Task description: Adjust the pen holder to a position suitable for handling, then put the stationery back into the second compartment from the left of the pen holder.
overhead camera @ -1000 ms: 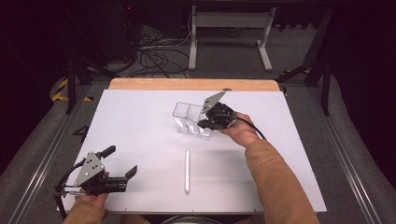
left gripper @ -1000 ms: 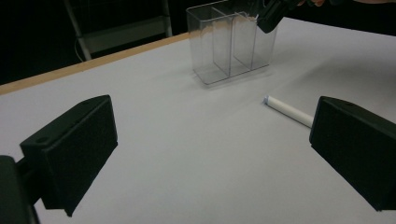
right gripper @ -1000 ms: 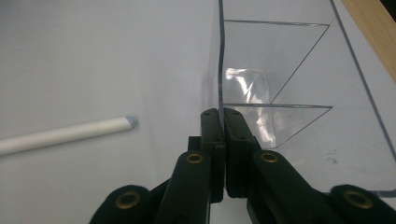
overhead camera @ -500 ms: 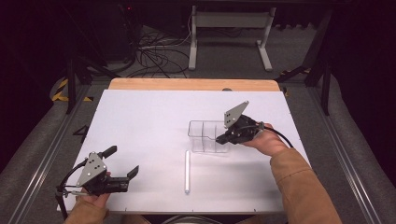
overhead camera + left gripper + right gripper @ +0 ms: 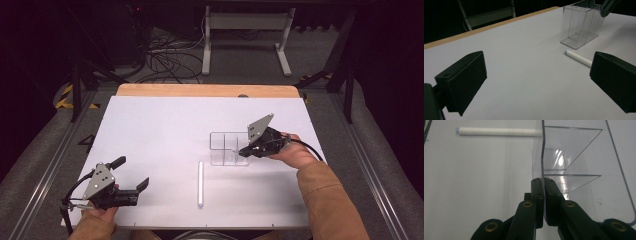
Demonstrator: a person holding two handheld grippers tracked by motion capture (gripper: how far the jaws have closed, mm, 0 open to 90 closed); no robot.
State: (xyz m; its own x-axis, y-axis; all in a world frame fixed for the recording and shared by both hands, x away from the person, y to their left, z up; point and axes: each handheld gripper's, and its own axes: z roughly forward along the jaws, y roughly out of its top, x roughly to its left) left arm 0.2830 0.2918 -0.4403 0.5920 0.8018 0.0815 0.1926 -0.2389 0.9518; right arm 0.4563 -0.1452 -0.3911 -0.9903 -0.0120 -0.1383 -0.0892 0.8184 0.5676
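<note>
A clear plastic organizer [image 5: 225, 148] with inner dividers stands on the white table, right of centre. My right gripper [image 5: 245, 151] is shut on its near right wall; in the right gripper view the jaws pinch the clear plastic organizer [image 5: 579, 157] wall between them, right gripper [image 5: 543, 185]. A white pen [image 5: 200, 183] lies in front of the box, also seen as the white pen [image 5: 496, 131] and the white pen [image 5: 578, 58]. My left gripper [image 5: 131, 174] rests open at the front left, left gripper [image 5: 536, 72], with nothing between its jaws. The clear organizer [image 5: 581, 25] stands farther off.
The white table top [image 5: 160, 130] has a wooden strip [image 5: 205, 90] along its far edge. Beyond it are cables [image 5: 165, 55] on the floor and a white stand [image 5: 245, 30]. A metal rail [image 5: 45, 160] runs along the left side.
My right gripper has carried the clear organizer rightward and nearer, from the table's middle back to right of centre. The left gripper and the pen have stayed put.
</note>
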